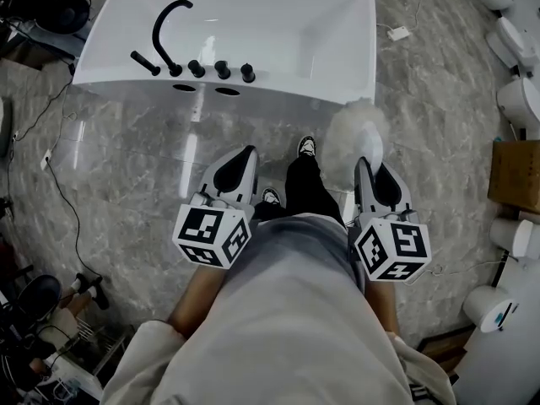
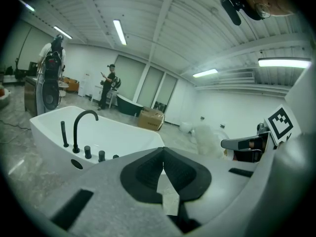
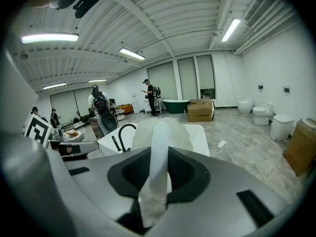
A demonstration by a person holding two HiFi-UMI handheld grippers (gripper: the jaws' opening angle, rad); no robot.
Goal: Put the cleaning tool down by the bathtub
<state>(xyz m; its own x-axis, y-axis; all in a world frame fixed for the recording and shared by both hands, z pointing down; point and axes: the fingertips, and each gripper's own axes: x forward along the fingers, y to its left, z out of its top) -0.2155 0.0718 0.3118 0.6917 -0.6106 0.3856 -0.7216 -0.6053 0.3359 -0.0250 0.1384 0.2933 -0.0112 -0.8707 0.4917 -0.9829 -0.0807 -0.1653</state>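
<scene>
While right gripper (image 3: 159, 154) clamps one duster (image 1: 359, 133), one bathtub (image 1: 337, 66), one left gripper (image 1: 240, 157).

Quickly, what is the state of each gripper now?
Left gripper: closed, holding nothing.
Right gripper: closed on the handle of the fluffy white duster.

Grey marble floor (image 1: 126, 159) carries white bathtub (image 1: 278, 24) (black faucet (image 1: 164, 28)), cardboard box (image 1: 515, 175), toilets (image 3: 260, 113).
</scene>
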